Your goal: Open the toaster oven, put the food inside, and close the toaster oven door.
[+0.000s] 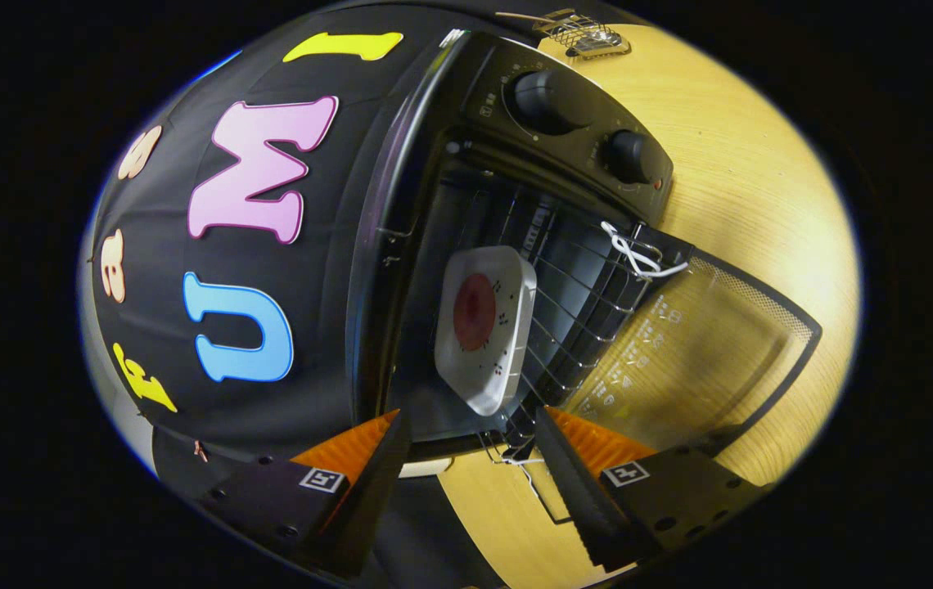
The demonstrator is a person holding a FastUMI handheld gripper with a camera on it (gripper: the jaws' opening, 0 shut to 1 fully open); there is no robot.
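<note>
The view is rolled far to one side. A black toaster oven stands on a wooden table, its glass door swung fully down onto the tabletop. Inside, on the wire rack, rests a white square plate carrying a round dark-red piece of food. My gripper is open, just ahead of the oven's mouth, with nothing between its fingers. The plate lies beyond the fingertips, apart from them. A white cord is tied at the door's hinge side.
Two black knobs sit on the oven's control panel. A wire mesh object lies on the wooden table beyond the oven. The black booth cloth hangs behind the oven.
</note>
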